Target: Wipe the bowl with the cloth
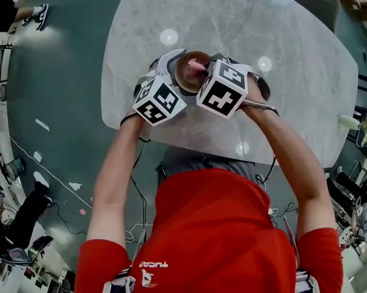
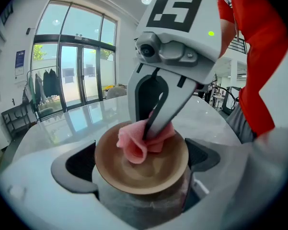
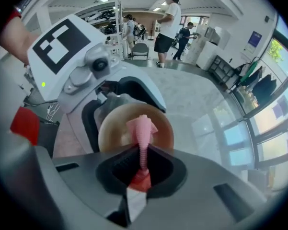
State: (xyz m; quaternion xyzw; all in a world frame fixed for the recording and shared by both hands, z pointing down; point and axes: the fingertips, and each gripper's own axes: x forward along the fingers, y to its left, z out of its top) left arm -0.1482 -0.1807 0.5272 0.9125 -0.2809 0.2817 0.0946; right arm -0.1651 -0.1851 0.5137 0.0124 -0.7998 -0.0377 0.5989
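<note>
- Red shirt (image 1: 220, 224) is filling the bottom of the head view. Beyond it both arms are reaching over the table (image 1: 293, 54), where the left gripper (image 1: 176, 72) and right gripper (image 1: 203, 71) are meeting at the bowl (image 1: 189, 73).
- Left gripper view: its jaws are standing wide, clasping the bowl by its sides, with the mouth tilting toward the camera. The right gripper's tips are pressing the pink cloth (image 2: 139, 145) against the far inner wall.
- Right gripper view: its jaws are squeezing together on a thin twist of cloth, and the free end is bunching inside the bowl.
- Risk: that bite is looking small, so a hard drag may be pulling the cloth free and leaving bare tips scraping the bowl. Pushing too firmly may be twisting the bowl out of the left grip.
</note>
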